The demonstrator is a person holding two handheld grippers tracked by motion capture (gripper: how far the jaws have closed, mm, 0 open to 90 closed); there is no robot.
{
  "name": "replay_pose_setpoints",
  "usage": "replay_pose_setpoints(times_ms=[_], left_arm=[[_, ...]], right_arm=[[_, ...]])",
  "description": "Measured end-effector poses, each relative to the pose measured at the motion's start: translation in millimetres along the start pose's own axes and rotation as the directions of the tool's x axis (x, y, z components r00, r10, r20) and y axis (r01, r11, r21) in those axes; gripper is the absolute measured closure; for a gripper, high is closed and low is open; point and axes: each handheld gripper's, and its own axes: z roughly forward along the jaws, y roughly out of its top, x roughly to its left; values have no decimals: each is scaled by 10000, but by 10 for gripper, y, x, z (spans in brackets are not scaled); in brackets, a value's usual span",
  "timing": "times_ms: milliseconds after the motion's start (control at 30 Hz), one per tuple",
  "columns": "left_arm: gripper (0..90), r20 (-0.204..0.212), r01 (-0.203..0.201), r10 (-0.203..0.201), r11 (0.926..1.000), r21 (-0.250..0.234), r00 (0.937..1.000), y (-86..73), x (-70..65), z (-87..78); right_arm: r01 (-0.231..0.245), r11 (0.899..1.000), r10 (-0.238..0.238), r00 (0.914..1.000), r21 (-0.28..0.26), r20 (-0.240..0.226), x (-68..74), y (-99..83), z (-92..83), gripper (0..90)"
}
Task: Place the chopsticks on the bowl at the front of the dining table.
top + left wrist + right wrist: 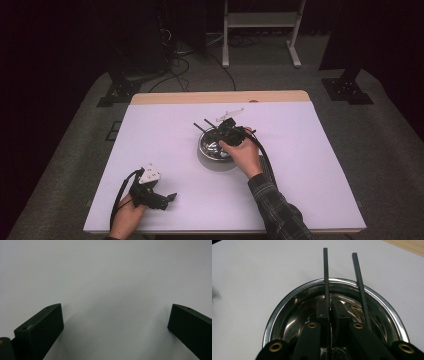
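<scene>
**Right tool pinches a chopstick over the steel bowl; left tool rests spread on the tabletop**

Right tool (329,312): held by right hand (245,152) over a shiny steel bowl (284,307), jaws reaching down into it. In the right gripper view the jaws are pressed together w/ a thin black chopstick (326,277) caught between them; the stick runs up past the far rim & out over the white sheet. A 2nd black chopstick (360,280) lies just beside it to the right, leaning on the bowl rim, apart from the jaws, roughly parallel to the first. In the high view both sticks (206,126) poke out from the bowl (216,161) toward the far-left.

Bowl sits near mid-tabletop, a bit toward the far side. Behind it, close to the far edge, lies a small white object (230,114), too small to ID. Sleeve (277,207) on the right forearm is dark plaid.

Left tool (170,198): near the front-left of the tabletop (310,165), gripped by left hand (127,217), grey three-cornered plate (150,174) on top, cable looping back toward the wrist. In the left gripper view its jaws stand wide apart w/ bare white surface (112,290) between them, holding nothing. Well apart from the bowl.

Beyond the tabletop: grey floor, dark cables (175,60), legs of a white stand (260,30).
</scene>
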Motion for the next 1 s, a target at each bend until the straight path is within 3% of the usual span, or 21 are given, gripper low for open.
replay_pose_setpoints(times_ms=[167, 467, 1000], left_arm=[[0, 2, -26, 26, 10000, 23, 10000, 0, 2, -1], [0, -3, -15, 15, 10000, 10, 10000, 0, 0, -1], [0, -14, -18, 18, 10000, -19, 10000, 0, 0, 0]], right_arm=[[-19, 10000, 18, 9999, -86, -115, 16, 9, -85, 671], [104, 9994, -109, 9998, -322, -171, 53, -53, -472, 460], [-152, 9994, 152, 9999, -300, 2, -147, -526, -834, 299]])
